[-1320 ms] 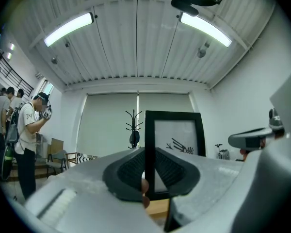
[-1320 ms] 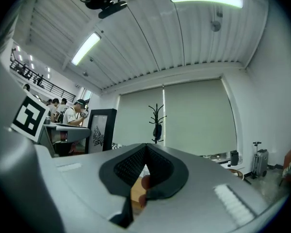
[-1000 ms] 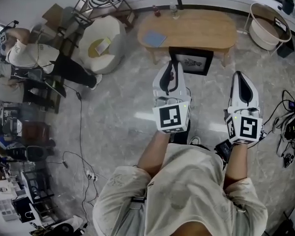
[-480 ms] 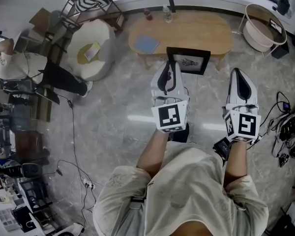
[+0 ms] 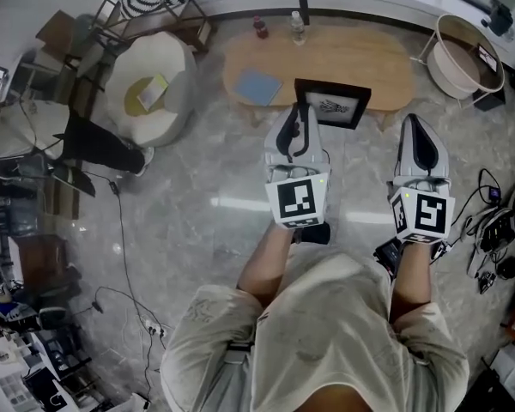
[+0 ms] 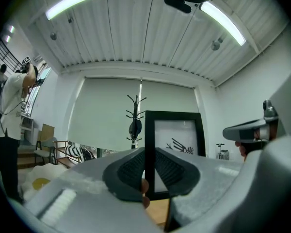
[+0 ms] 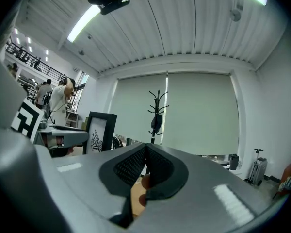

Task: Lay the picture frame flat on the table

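A black picture frame (image 5: 332,106) with a white mat and a dark drawing stands upright over the front edge of the wooden table (image 5: 360,58). My left gripper (image 5: 301,110) is shut on the frame's left border. In the left gripper view that border (image 6: 149,130) runs down between the two pads. My right gripper (image 5: 416,125) hangs level to the right of the frame, apart from it, its pads (image 7: 157,166) pressed together on nothing. The right gripper view has the frame (image 7: 98,132) off to its left.
On the table lie a blue book (image 5: 257,86) and two small bottles (image 5: 298,28) at the far edge. A white armchair (image 5: 150,88) sits left of it, a round basket (image 5: 462,54) right. Cables (image 5: 493,247) trail on the floor at right. A coat stand (image 6: 135,120) rises behind.
Both grippers have travelled forward toward the table together. The frame, carried by the left gripper, went from in front of the table to over its front edge.
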`<state>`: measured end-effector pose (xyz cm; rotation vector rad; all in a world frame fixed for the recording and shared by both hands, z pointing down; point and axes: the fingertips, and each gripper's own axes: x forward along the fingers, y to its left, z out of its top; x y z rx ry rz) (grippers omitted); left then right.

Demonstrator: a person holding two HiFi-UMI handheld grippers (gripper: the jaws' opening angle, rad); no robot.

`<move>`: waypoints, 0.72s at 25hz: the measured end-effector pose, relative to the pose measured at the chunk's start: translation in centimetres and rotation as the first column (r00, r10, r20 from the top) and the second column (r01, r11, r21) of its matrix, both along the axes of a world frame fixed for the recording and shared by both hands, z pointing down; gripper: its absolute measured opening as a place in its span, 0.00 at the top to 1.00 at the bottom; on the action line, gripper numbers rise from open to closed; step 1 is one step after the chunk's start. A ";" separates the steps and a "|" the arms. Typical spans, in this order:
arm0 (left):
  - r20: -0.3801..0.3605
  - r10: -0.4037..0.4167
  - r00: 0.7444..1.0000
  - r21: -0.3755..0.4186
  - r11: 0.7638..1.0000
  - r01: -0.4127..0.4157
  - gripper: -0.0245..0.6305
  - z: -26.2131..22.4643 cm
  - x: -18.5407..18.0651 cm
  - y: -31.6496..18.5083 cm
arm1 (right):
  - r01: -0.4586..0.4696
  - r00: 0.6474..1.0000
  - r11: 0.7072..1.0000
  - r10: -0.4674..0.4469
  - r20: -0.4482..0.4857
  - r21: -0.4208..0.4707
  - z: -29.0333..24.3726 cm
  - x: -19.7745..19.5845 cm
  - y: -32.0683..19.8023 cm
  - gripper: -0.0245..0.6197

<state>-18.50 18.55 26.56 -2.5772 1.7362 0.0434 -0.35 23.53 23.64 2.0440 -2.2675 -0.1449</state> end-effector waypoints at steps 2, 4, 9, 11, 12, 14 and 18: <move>-0.018 0.003 1.000 -0.016 1.000 -0.004 0.85 0.2 -0.5 -1.9 | 0.002 1.000 1.000 -0.002 -0.007 -0.006 -0.2 -0.8 -1.7 0.96; -0.036 0.005 0.999 -0.028 1.000 -0.006 0.85 0.3 -0.8 -3.3 | -0.003 1.000 1.000 0.003 -0.015 -0.013 -0.2 -1.2 -2.9 0.96; -0.037 0.020 0.999 -0.018 1.000 -0.021 0.85 0.1 -1.8 -6.3 | -0.034 0.999 0.999 0.034 -0.022 -0.016 -0.3 -1.9 -5.6 0.96; -0.039 0.021 0.999 -0.022 1.000 -0.022 0.85 0.3 -2.1 -7.0 | -0.039 0.999 0.999 0.038 -0.030 -0.016 -0.2 -2.1 -6.2 0.96; -0.040 0.021 0.999 -0.024 0.999 -0.022 0.85 0.4 -2.2 -7.3 | -0.039 0.999 0.999 0.038 -0.036 -0.015 -0.2 -2.1 -6.4 0.96; -0.044 0.019 0.999 -0.029 0.999 -0.021 0.85 0.6 -2.3 -7.9 | -0.040 0.998 0.999 0.040 -0.046 -0.014 -0.2 -2.0 -6.8 0.96; -0.048 0.020 0.999 -0.033 0.999 -0.022 0.85 0.8 -2.0 -8.8 | -0.073 0.997 0.997 0.073 -0.012 0.002 0.1 -1.0 -7.5 0.96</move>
